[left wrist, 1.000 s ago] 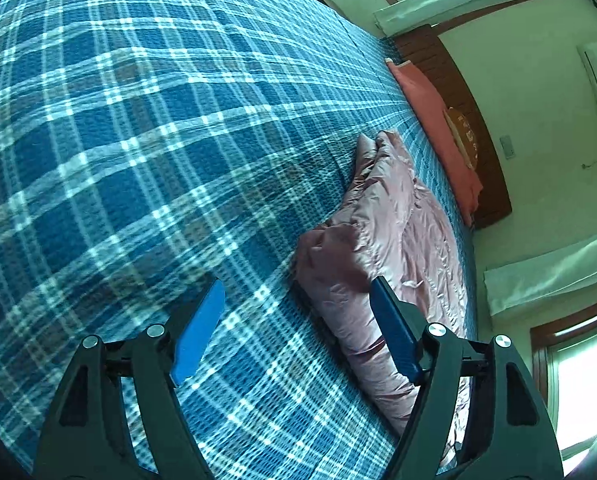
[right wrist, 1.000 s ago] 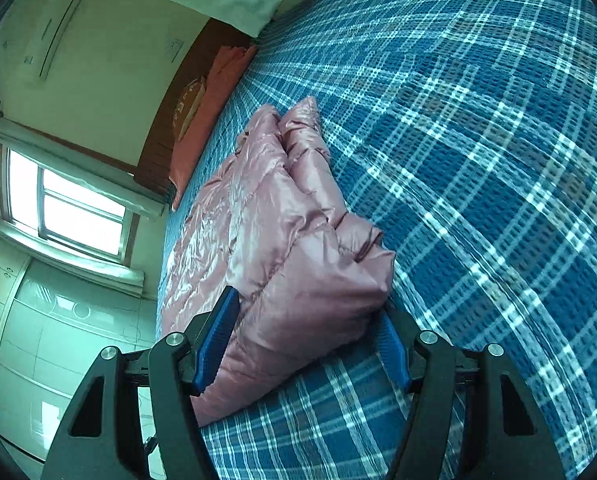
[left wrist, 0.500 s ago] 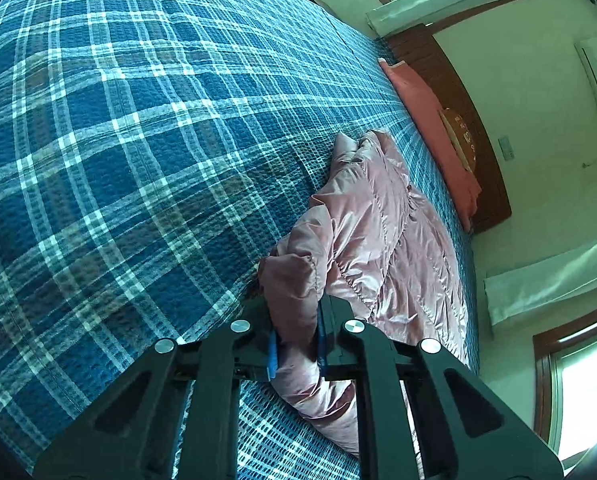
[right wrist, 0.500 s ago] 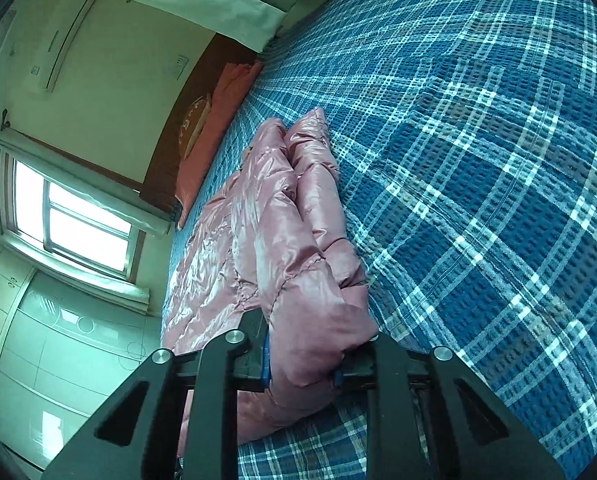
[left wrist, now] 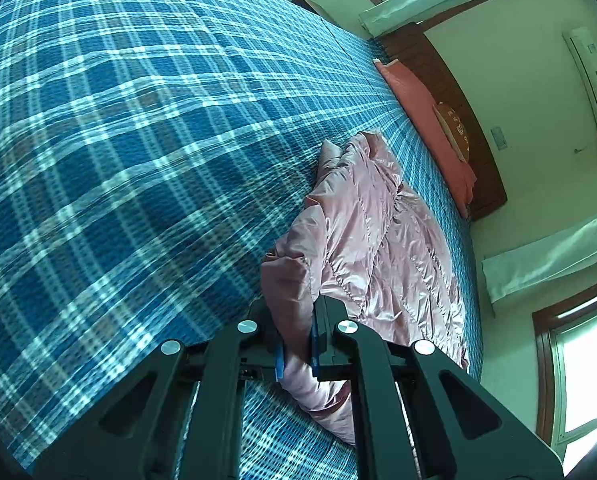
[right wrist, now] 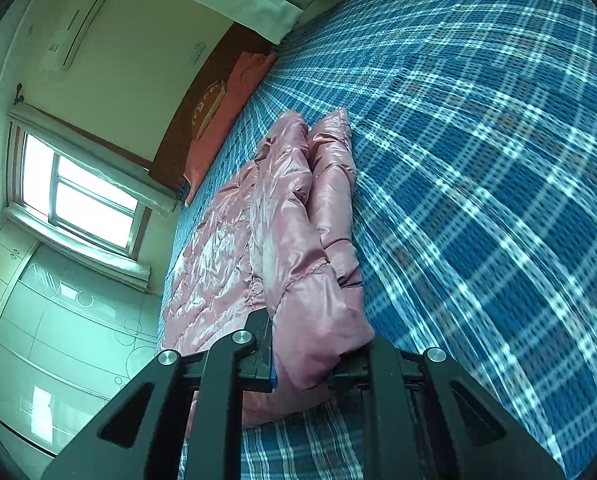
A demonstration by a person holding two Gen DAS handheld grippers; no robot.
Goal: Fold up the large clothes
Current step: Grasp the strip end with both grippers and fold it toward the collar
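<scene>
Left wrist view: pink jacket (left wrist: 378, 240) edge pinched between fingers (left wrist: 316, 336), seemingly lifted.

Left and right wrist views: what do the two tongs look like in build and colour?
Both look alike. The left tongs and the right tongs have matte black angular frames with triangular cut-outs, round silver rivets at the pivots, and blue pads on the inner faces. No cables, markings, hands or sleeves show.
</scene>
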